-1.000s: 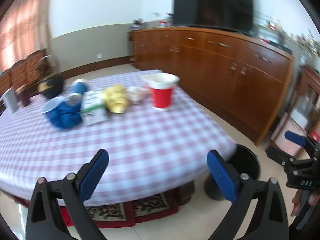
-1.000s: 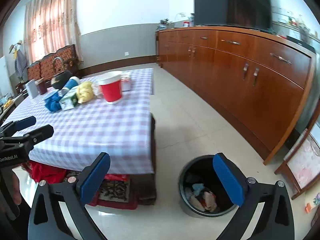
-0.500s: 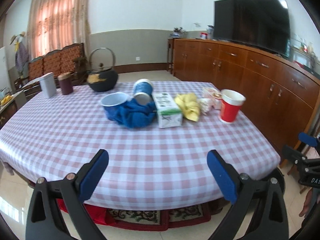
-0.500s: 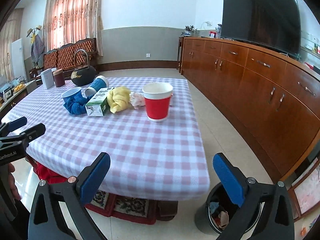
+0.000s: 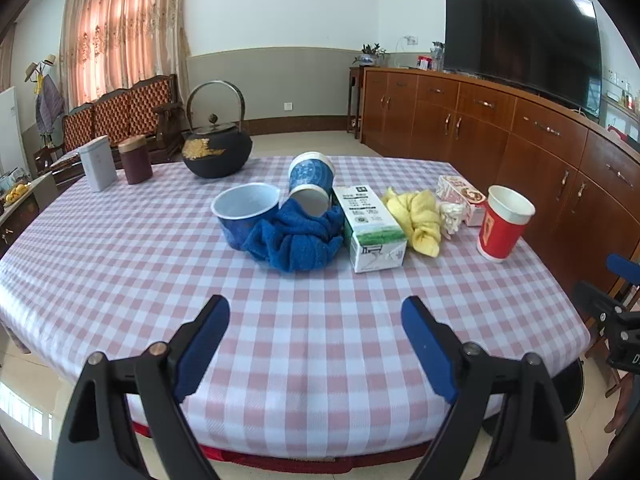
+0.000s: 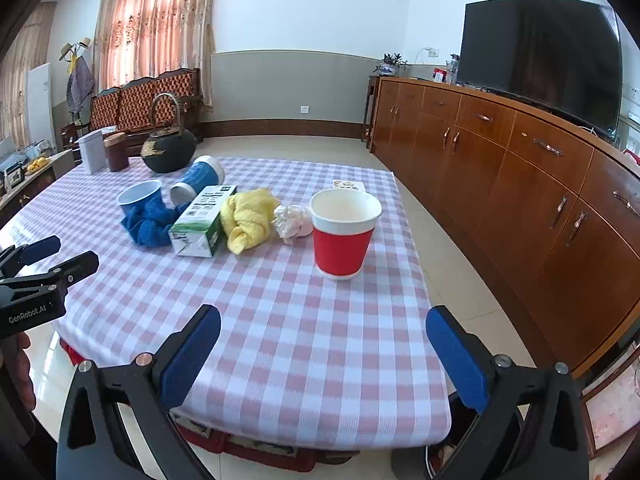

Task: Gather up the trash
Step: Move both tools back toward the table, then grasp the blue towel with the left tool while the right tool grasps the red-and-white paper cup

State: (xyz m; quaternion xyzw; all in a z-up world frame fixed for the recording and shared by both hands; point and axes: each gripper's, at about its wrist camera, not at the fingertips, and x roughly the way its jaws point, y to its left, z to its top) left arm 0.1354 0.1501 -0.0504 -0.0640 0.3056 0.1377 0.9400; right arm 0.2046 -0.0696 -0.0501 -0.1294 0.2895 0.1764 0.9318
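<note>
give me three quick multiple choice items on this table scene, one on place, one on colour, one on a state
1. What lies directly between the green-and-white carton and the crumpled tissue?
A. yellow cloth
B. black kettle
C. red cup

2. What colour is the upright paper cup nearest the sideboard?
A. blue
B. red
C. green

3. How is the tall blue cup resting?
A. upright
B. stacked inside another
C. tipped on its side

Answers: 1 A, the yellow cloth sits between them; 2 B, its sleeve is red; 3 C, its base faces the camera.

Black kettle point(image 5: 217, 151), television point(image 5: 524, 40), sideboard point(image 5: 520, 136)
</note>
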